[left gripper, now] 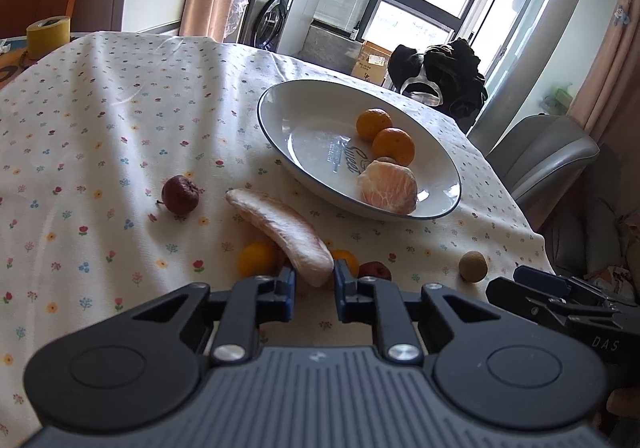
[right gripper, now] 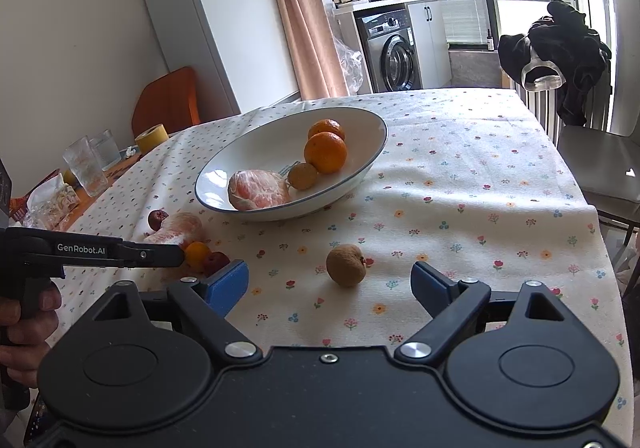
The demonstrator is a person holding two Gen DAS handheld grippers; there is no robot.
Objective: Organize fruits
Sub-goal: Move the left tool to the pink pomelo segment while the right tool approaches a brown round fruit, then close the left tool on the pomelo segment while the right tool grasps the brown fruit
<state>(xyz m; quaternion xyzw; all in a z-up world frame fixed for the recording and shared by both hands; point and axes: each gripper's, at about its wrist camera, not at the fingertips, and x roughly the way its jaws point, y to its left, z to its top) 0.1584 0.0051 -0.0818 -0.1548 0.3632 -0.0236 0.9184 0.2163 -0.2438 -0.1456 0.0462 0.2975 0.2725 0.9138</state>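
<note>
Floral cloth covers the table (left gripper: pixel 100 120), and its folds could let round fruit roll. Left tongs (left gripper: pixel 314 284) pinch the near end of a peeled pomelo segment (left gripper: pixel 280 228); a grip so close to the tip could let the soft wedge droop, tear or slip on the way to the white bowl (left gripper: pixel 280 128) just beyond. Right tongs (right gripper: pixel 328 280) are spread wide, with a brown longan (right gripper: pixel 346 264) between the tips; closing off-centre might squirt it toward the table edge.
</note>
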